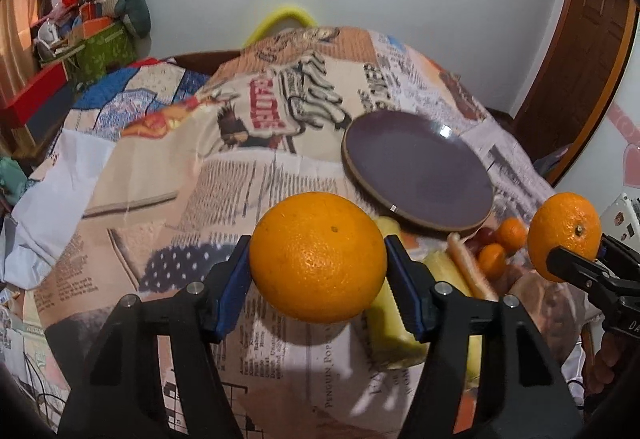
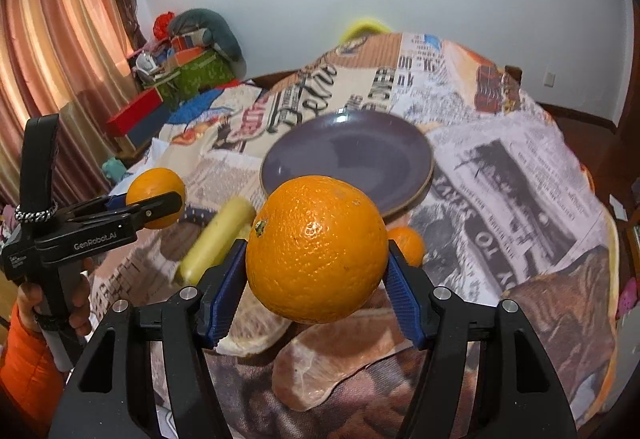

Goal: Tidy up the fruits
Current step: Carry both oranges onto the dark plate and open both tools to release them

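Orange fruit (image 1: 318,257) clamped between left hand-held gripper (image 1: 318,275) fingers

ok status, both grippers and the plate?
Left gripper shut on an orange, airborne. Right gripper shut on a second orange. Purple plate bare, ahead; nothing blocking it.

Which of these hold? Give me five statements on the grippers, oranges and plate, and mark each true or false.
1. The left gripper holds an orange. True.
2. The right gripper has empty jaws. False: they clamp a second orange.
3. The purple plate has no fruit on it. True.
4. Both oranges rest on the plate. False: both are held above the cloth.
5. Small tangerines lie near the plate. True.
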`<action>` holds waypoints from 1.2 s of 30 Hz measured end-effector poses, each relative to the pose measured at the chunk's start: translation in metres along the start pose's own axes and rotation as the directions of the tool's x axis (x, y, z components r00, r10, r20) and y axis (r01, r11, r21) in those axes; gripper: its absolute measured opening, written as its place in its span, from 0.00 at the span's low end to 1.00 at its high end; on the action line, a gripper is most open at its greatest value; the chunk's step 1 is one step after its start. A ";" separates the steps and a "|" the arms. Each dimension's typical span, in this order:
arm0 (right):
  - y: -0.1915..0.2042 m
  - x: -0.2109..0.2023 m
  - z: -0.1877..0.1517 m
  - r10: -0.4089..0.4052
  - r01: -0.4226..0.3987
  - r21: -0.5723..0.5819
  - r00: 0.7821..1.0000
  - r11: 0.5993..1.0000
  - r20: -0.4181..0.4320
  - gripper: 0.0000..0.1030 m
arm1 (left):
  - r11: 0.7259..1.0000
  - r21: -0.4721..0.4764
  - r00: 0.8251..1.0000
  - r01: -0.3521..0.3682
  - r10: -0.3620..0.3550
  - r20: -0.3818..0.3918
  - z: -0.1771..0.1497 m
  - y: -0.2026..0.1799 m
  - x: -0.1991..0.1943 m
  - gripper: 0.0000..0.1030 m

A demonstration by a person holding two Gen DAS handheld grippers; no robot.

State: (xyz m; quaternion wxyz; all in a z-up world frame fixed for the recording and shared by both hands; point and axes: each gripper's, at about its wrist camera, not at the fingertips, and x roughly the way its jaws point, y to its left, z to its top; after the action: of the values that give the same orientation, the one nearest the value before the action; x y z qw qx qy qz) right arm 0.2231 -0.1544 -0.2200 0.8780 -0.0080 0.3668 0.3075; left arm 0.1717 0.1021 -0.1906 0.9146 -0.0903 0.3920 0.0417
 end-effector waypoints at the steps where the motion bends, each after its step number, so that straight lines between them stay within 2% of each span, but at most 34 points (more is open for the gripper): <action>1: -0.001 -0.002 0.003 0.000 0.000 0.006 1.000 1.000 0.011 0.60 | 1.000 0.003 1.000 0.003 -0.003 0.012 0.004 -0.002 -0.004 0.62; 10: -0.008 -0.015 0.031 -0.020 0.020 0.004 0.994 1.000 0.110 0.60 | 0.999 0.033 0.993 0.041 -0.045 0.112 0.040 -0.026 -0.020 0.62; 20: -0.016 -0.011 0.066 -0.071 0.081 -0.041 0.977 0.996 0.202 0.60 | 0.996 0.062 0.981 0.070 -0.080 0.176 0.079 -0.045 -0.013 0.62; 28: -0.033 0.013 0.089 -0.079 0.089 -0.039 0.977 0.995 0.197 0.61 | 0.995 0.075 0.981 0.058 -0.070 0.180 0.103 -0.049 0.011 0.62; 36: -0.050 0.050 0.101 -0.095 0.104 -0.064 0.987 0.992 0.129 0.60 | 0.996 0.064 0.991 0.063 -0.070 0.112 0.118 -0.047 0.054 0.62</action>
State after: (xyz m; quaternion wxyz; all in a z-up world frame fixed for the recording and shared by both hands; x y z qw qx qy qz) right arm 0.3423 -0.1437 -0.1894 0.9127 -0.0381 0.2989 0.2759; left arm 0.2993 0.0800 -0.1441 0.9388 -0.0731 0.3367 0.0046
